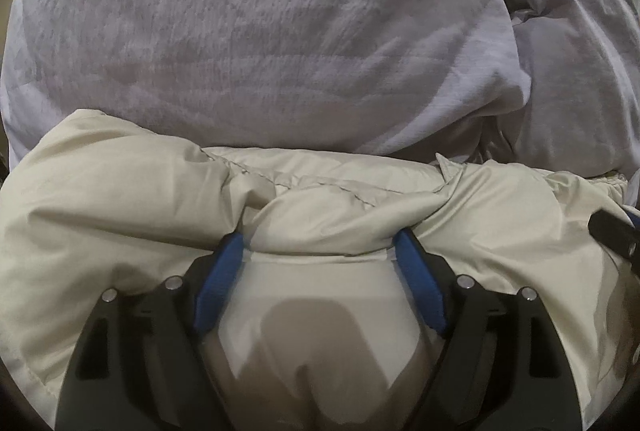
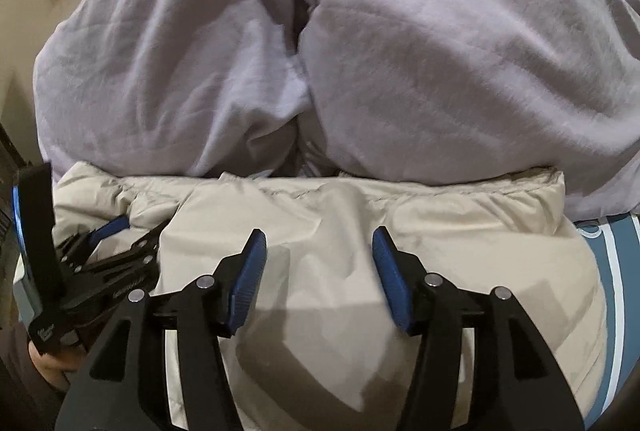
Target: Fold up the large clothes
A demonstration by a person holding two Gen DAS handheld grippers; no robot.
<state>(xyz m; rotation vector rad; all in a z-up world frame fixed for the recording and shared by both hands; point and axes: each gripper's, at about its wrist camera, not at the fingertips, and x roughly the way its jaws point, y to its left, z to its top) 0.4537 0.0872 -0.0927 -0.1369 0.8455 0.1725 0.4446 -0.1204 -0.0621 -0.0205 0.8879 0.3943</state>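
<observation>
A cream puffer jacket [image 2: 328,231] is laid against a lilac duvet [image 2: 280,63]. The left gripper [image 1: 320,247] is spread, seemingly pressed into a jacket fold; the right gripper [image 2: 319,243] is held spread above it.

Beige wall [image 2: 36,43], lilac duvet [image 2: 400,71], blue-striped sheet [image 2: 612,271]

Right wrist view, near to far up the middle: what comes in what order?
Right gripper, jaws open → beige puffer jacket → lilac duvet heaped behind it.
</observation>
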